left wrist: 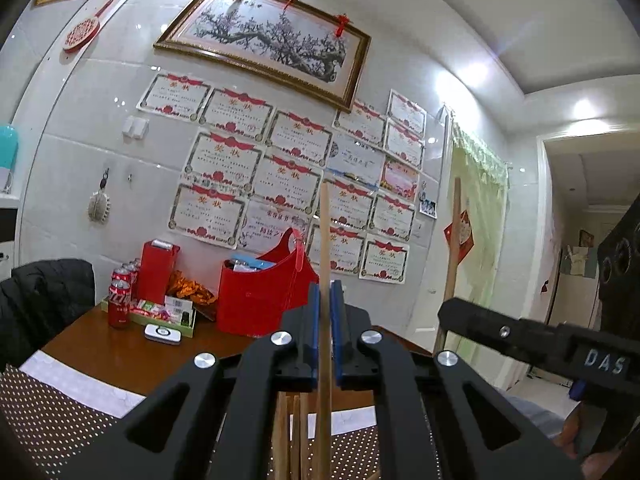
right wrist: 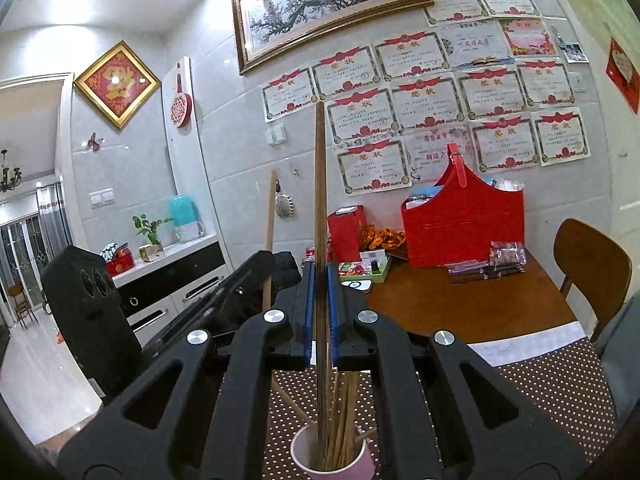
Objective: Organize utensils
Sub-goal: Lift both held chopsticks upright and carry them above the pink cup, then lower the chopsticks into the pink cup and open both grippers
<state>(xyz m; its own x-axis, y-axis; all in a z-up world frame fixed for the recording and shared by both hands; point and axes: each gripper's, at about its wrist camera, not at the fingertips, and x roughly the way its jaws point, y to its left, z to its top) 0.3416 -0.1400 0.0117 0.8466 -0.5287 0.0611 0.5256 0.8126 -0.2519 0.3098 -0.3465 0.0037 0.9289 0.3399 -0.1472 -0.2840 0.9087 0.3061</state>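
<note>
Above the brown wooden table (right wrist: 500, 300), each closed gripper, left (left wrist: 329, 300) and right (right wrist: 320, 280), holds one chopstick over the pink cup (right wrist: 332, 460) already containing several chopsticks; insertion remains.

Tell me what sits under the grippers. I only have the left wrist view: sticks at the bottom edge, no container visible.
Observer: A pink cup stands on the dotted mat, with several chopsticks in it.
Operator: Is the right one's stick clear of it?
Observer: No. The right hand-held gripper is shut on a dark chopstick whose lower end shows inside the cup's rim.
Operator: What's on the table's right side?
Observer: Clear packets lie beside the red basket.
</note>
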